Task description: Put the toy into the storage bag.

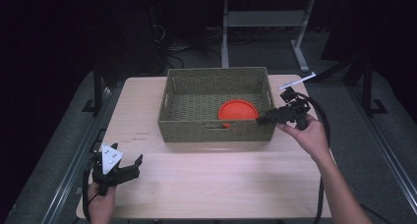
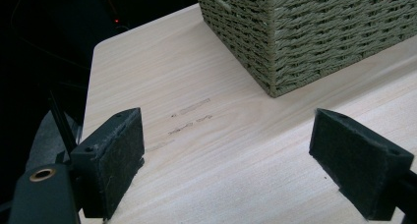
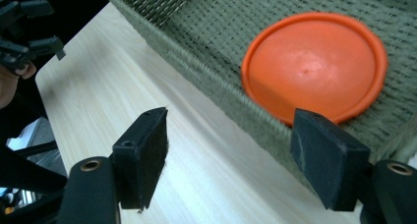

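Right tongs (image 1: pixel 260 120) gape empty over the basket (image 1: pixel 216 130) rim beside the orange disc (image 1: pixel 238 111); left tongs (image 1: pixel 133 166) gape too.

Basket (image 1: pixel 216 128) on the far middle of the worktop (image 1: pixel 206 180). Disc (image 1: pixel 238 111) inside, toward its right near corner, apparently flat on the bottom. Right tongs (image 1: pixel 260 120) at the basket's right near corner; left tongs (image 1: pixel 134 166) near left, well apart.

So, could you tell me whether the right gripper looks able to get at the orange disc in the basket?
Probably yes: the right gripper is open at the basket rim, the orange disc lies uncovered just inside.
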The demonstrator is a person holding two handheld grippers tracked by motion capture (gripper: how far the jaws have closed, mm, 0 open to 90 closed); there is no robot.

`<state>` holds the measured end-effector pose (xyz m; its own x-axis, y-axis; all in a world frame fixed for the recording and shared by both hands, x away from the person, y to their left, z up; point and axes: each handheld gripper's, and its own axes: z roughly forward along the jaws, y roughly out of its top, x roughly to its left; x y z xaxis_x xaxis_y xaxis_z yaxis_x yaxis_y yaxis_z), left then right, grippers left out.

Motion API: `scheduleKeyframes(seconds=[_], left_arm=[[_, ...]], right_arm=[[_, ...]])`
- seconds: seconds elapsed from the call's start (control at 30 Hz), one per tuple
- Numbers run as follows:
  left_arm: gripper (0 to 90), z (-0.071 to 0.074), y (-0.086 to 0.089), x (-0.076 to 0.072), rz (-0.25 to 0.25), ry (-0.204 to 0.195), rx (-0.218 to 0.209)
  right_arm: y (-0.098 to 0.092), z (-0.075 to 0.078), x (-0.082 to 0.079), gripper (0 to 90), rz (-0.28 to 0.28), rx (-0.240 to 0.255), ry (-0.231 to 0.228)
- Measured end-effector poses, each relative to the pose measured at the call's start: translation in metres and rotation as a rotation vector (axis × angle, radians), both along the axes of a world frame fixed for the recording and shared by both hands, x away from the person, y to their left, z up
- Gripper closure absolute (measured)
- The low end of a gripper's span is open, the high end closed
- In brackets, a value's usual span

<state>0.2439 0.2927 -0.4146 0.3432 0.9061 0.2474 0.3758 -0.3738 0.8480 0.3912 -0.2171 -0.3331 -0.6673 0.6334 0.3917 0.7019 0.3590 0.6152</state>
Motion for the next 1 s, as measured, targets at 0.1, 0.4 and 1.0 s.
scheduleKeyframes(seconds=[0.1,0.4,1.0], left_arm=[[12.9,0.0,0.0,0.0,0.0,-0.001,0.0],[12.8,0.0,-0.001,0.0,0.002,-0.001,0.002],[12.8,-0.002,-0.002,0.0,-0.002,-0.004,0.001]], right_arm=[[-0.004,-0.002,-0.008,29.4,0.002,0.01,-0.002],[-0.018,-0.01,-0.033,28.5,0.014,0.024,-0.023],[-0.04,-0.031,-0.065,27.9,0.014,0.024,-0.045]])
